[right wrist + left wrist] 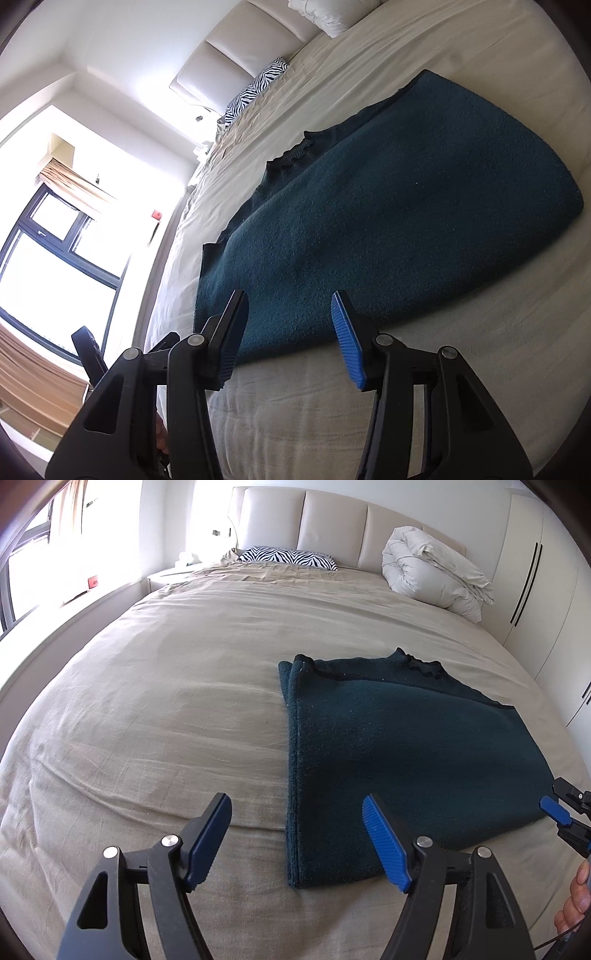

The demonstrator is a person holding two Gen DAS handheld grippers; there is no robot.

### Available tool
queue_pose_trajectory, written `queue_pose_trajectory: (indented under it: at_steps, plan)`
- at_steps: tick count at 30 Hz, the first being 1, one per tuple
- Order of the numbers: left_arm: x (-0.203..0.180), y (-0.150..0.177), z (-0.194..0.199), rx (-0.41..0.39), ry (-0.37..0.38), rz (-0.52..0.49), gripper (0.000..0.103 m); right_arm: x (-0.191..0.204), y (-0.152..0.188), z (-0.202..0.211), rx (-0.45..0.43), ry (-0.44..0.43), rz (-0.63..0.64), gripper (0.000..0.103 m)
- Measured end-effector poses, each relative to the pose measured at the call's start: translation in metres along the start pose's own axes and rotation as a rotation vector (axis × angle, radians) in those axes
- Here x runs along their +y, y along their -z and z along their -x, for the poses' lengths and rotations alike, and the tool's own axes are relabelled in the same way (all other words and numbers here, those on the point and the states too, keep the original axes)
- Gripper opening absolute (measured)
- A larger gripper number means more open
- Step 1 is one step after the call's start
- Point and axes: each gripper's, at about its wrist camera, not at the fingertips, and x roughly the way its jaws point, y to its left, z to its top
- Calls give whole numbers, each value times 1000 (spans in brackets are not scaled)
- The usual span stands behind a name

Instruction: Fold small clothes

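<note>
Here a dark teal sweater lies folded flat on the beige bedspread, toward the right side of the bed and near its foot, collar end pointing at the padded headboard. The left gripper hovers over the near left corner of the sweater with its blue-padded fingers spread wide and nothing between them. The right gripper is low at the sweater's near edge, its jaws likewise apart and empty; the left finger overlaps the fabric edge in the right wrist view, though whether it touches the cloth cannot be told. Around the garment the bedspread is bare and wrinkled. Far up the bed a zebra-print pillow lies against the headboard, and a rolled white duvet sits at the top right corner, well apart from the sweater. A white wardrobe with dark vertical handles stands along the right side, and a bright window with a dark frame lies on the left. The window glare washes out the bedside area, so the small items there are hard to make out. In the left wrist view the right gripper is cut off at the frame edge, with part of a hand showing below it. The sweater's sleeves are not visible.
</note>
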Motion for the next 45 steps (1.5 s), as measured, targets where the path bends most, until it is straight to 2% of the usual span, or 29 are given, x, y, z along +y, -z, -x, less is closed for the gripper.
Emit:
queue_pose_trajectory:
  at_steps: [2,4,12,19,23,27,32,37,40,41,45]
  plan:
    - [1,-1,-4,7,-1,1,76,2,-3,-5,4,-5,4,53]
    - [3,-2,-8,19,10,13,78,4,-4,-7,5,-13,15,54]
    - [33,-9,-32,142,176,199,78,24,-14,-31,66,-57,93,54]
    - [31,-25,-48,206,277,212,74,41,-30,-53,105,-91,141,54]
    - [28,-24,-62,266,363,245,73,47,-37,-62,122,-110,158,54]
    - [29,-22,-73,294,426,274,73,50,-41,-69,137,-127,159,54]
    - [53,-17,-78,302,554,418,70,50,-42,-80,156,-142,146,54]
    - [53,-10,-83,349,695,478,69,48,-42,-93,183,-170,103,54]
    - [51,-9,-86,371,742,506,69,50,-44,-101,198,-185,89,54]
    - [52,-8,-88,373,751,516,67,50,-45,-104,206,-191,81,54]
    - [66,-1,-96,383,767,602,35,46,-52,-120,240,-207,25,54]
